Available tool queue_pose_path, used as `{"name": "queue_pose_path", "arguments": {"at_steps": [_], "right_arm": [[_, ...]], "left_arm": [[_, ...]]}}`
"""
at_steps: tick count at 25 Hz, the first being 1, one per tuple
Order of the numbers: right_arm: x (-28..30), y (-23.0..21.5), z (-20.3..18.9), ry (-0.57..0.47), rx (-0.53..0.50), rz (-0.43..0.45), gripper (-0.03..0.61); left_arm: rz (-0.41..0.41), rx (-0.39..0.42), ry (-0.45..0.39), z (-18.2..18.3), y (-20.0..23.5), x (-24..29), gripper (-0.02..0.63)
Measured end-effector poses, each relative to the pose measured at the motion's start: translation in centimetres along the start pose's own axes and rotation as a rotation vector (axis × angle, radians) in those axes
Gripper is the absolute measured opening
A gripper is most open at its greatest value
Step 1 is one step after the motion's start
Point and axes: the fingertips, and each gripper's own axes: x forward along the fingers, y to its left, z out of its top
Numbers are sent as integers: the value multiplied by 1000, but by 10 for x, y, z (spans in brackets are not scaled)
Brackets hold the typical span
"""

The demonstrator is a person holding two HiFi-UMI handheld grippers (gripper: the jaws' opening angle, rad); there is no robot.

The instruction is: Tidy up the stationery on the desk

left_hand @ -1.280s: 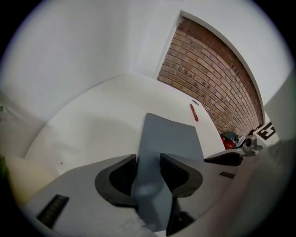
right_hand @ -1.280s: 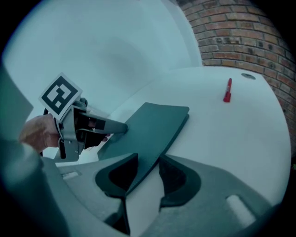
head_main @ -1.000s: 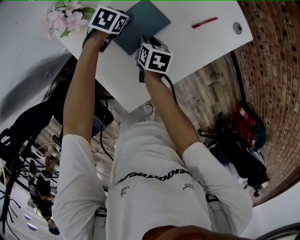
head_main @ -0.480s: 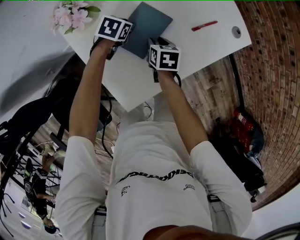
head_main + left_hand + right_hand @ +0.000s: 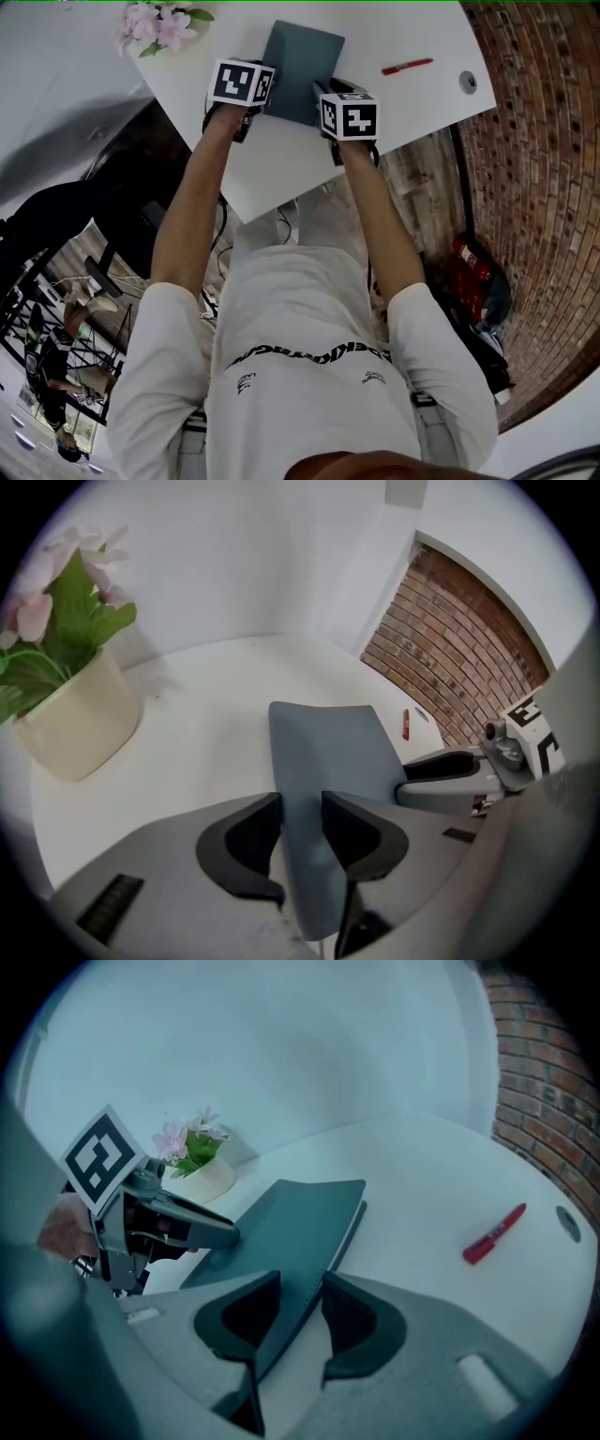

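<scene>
While pinched by left gripper and right gripper | notebook: teal-grey, closed, plain cover

Slim teal-grey notebook: matt, smooth, flexible cover. White desk under the notebook: smooth, low sheen. Red pen right of the notebook: plastic-looking. Left gripper, right gripper: matt grey plastic, black inner pads.

Dark grey notebook swinging round out of line with the table edges, left gripper drawing back from the flowers at the far left corner, right gripper shifting toward the right edge
</scene>
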Motion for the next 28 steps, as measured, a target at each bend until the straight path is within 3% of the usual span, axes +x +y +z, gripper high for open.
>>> {"name": "queue_pose_path", "arguments": {"at_steps": [7, 17, 23, 28], "right_arm": [[-4, -10, 5, 0, -67, 46, 134], [-7, -26, -3, 61, -160, 93, 135], [-7, -28, -4, 101, -226, 134, 135], [-6, -29, -6, 95, -212, 144, 140]], "left_arm": [[22, -175, -84, -15, -13, -5, 124], [82, -346, -161, -35, -37, -10, 118], [108, -422, -191, -45, -48, -11, 118], [129, -454, -206, -50, -53, -11, 118]]}}
